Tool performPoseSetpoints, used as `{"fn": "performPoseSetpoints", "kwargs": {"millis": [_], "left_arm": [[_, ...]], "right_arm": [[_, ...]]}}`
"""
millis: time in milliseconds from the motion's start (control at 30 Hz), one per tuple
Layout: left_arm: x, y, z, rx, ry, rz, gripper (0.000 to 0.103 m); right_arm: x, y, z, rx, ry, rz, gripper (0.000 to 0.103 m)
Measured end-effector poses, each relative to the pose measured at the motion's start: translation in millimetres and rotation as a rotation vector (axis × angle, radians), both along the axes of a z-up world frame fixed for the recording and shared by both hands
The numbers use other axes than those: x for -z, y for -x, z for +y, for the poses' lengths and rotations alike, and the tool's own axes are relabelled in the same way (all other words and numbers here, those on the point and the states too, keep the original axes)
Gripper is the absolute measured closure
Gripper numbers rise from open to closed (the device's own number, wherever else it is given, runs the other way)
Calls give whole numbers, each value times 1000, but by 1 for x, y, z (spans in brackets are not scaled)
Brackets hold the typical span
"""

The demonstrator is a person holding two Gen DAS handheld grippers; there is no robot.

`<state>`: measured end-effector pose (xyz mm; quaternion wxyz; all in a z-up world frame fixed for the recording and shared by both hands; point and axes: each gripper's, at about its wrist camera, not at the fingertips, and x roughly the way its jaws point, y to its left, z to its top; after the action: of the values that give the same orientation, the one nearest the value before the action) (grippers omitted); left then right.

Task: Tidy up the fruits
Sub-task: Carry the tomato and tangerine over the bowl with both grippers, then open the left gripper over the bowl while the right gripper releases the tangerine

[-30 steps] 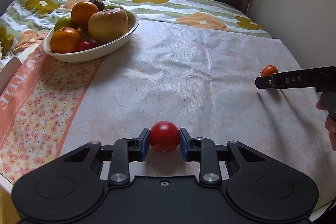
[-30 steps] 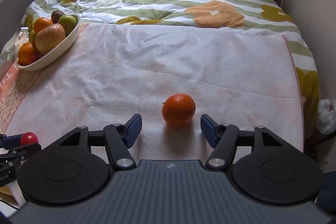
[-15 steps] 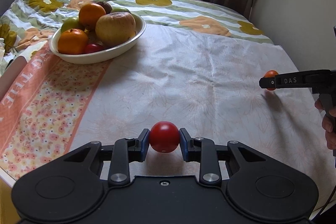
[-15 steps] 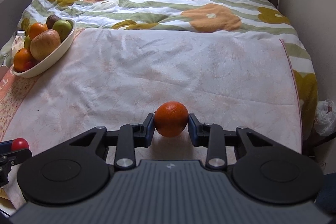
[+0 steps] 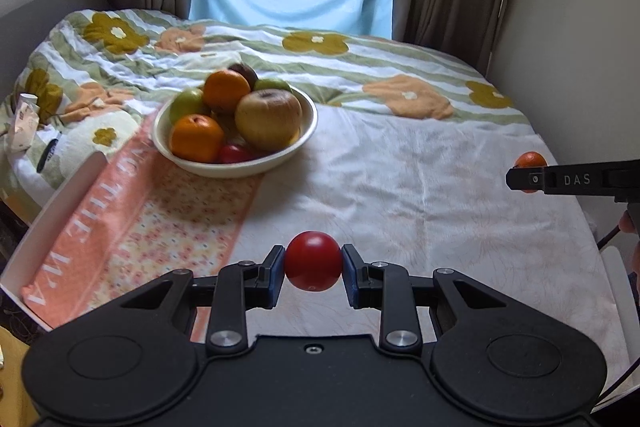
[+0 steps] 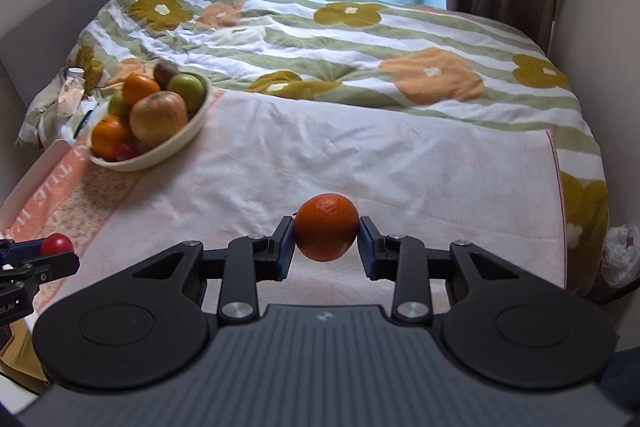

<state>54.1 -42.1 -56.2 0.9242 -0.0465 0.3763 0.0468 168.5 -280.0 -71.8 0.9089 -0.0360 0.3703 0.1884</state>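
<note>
Fruit bowl [image 5: 308, 131] sits upper left of centre in the left wrist view, on the peach patterned strip of the bed cover [image 5: 400, 187]; in the right wrist view it's at far left, mid-height. Already piled: big apple [image 5: 268, 119], oranges, green fruit, something small and red.

Left gripper [image 5: 313, 269] is clamped on a red tomato [image 5: 313, 261], blue pads on both sides, clear of the cloth. Right gripper [image 6: 326, 241] is clamped on an orange [image 6: 327, 231], also clear of the cloth.

Key relation: bowl lies ahead and left of both tools. Left gripper looks nearer and more square to it, so I'd guess the tomato goes in first. Both fruits are round, so no long axis to align.

Hard to read: free space in the bowl, since the heap hides its floor. A hand shows only partly at the right edge of the left view.
</note>
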Motion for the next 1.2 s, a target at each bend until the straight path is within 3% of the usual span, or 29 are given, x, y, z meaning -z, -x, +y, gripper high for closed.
{"fn": "performPoseSetpoints", "kwargs": {"millis": [367, 633, 867, 1200], "left_arm": [[-47, 6, 44, -27, -38, -76, 70], [-67, -11, 88, 17, -42, -102, 70], [-67, -42, 131, 91, -37, -84, 70], [-45, -90, 182, 205, -27, -36, 70]], "right_arm": [[-45, 19, 51, -75, -22, -50, 55], [-62, 25, 105, -81, -31, -58, 55], [-63, 21, 154, -20, -39, -32, 55], [-45, 3, 216, 84, -38, 17, 55]]}}
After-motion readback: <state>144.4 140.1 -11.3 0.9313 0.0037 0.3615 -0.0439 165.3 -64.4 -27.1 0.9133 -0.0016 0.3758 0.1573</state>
